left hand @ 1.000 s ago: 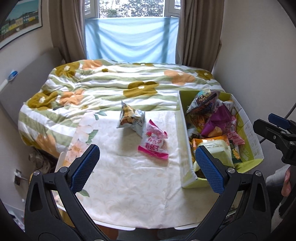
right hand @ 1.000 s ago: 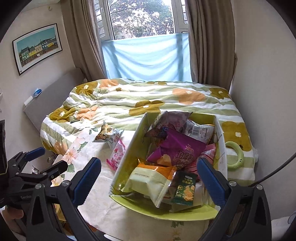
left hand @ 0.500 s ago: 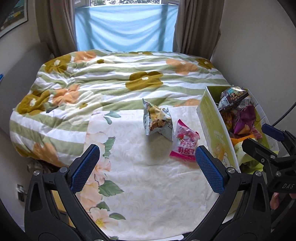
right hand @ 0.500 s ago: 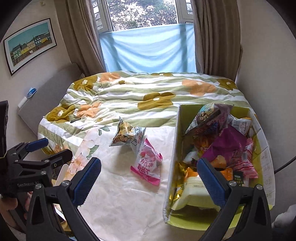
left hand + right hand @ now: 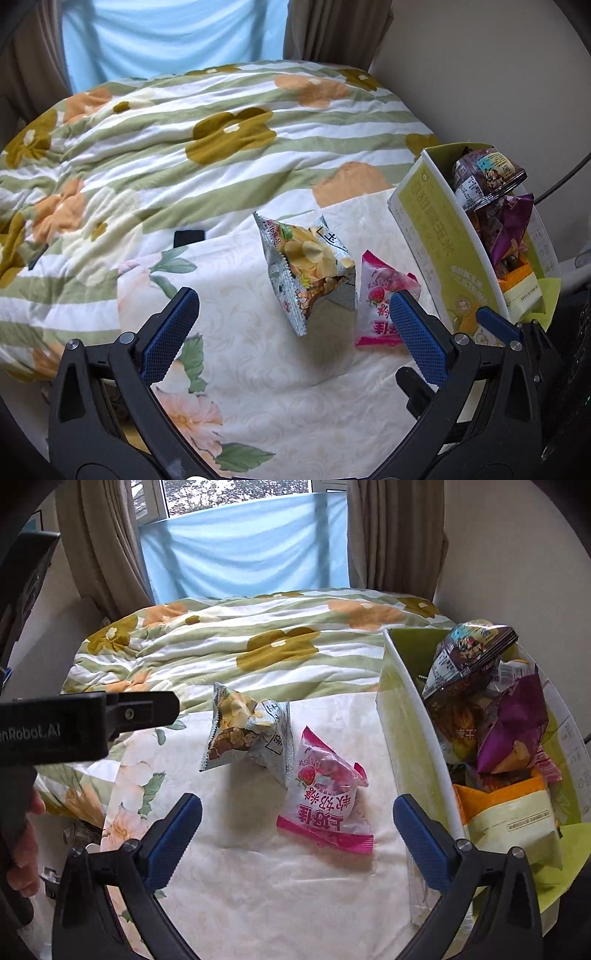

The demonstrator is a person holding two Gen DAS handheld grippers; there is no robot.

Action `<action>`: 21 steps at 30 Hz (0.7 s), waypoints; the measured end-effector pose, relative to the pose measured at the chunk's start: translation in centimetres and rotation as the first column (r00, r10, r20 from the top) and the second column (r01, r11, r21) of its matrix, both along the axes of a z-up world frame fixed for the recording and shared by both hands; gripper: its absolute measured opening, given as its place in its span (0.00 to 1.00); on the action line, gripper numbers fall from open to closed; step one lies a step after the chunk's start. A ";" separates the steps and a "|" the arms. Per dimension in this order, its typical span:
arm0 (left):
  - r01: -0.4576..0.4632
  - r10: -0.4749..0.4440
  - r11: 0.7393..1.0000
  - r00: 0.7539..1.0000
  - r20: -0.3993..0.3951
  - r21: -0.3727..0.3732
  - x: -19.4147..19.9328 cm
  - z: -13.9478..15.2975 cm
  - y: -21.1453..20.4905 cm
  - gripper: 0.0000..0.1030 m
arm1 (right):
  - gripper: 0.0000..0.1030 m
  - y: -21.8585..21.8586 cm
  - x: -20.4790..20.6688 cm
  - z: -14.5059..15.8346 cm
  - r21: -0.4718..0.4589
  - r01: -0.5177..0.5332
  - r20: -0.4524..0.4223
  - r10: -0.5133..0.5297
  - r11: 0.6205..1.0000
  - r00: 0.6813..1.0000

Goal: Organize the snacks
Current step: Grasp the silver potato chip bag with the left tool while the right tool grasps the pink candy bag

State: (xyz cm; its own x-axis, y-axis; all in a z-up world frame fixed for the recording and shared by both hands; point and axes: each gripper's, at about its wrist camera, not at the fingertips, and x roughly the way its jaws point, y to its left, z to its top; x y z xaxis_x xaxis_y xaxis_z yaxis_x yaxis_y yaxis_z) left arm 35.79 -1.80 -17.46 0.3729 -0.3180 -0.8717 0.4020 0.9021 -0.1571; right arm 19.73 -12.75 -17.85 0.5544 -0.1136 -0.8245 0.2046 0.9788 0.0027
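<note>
Both grippers hang low over the white floral cloth (image 5: 295, 886), fingers spread wide with nothing between them. The left gripper (image 5: 291, 330) points at the grey chip bag (image 5: 308, 271), and the right gripper (image 5: 297, 834) sits over the pink strawberry candy bag (image 5: 325, 794). The two bags touch, just left of the green snack box (image 5: 413, 746), which is stuffed with packets.

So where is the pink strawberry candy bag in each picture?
Left wrist view: the pink strawberry candy bag lies right of centre, partly behind the gripper's right finger.
Right wrist view: it lies in the middle.
Shared landmark: the yellow-green cardboard box just right of it.
</note>
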 end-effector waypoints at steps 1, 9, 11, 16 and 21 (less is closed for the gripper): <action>0.011 -0.011 1.000 1.000 -0.017 -0.004 0.8 -0.7 -0.4 0.99 | 1.00 0.1 0.3 -0.7 -0.003 0.019 -0.004 -0.019 1.000 1.000; 0.074 -0.078 0.997 0.992 -0.104 -0.035 4.8 -5.8 -3.8 0.99 | 1.00 -0.8 2.0 -5.1 -0.059 0.127 -0.034 -0.129 0.990 0.991; 0.074 -0.076 0.997 0.990 -0.115 -0.020 5.3 -7.0 -4.4 0.99 | 1.00 -1.1 2.3 -5.8 -0.059 0.138 -0.039 -0.141 0.989 0.989; 0.063 -0.059 0.998 0.989 -0.136 0.021 6.1 -9.6 -5.2 0.99 | 1.00 -1.3 2.9 -7.0 -0.072 0.153 -0.037 -0.156 0.986 0.987; 0.059 -0.055 0.998 0.986 -0.158 0.020 6.3 -10.8 -4.9 0.78 | 0.97 -1.7 3.3 -7.7 -0.067 0.152 -0.040 -0.155 0.986 0.987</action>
State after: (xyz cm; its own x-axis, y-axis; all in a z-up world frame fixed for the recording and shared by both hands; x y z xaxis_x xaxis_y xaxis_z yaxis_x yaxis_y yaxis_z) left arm 42.05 -6.73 -28.30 0.2126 -0.3128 -0.9257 0.4252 0.8826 -0.2006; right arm 23.05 -14.47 -25.59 0.4891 -0.2470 -0.8365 0.3508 0.9338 -0.0706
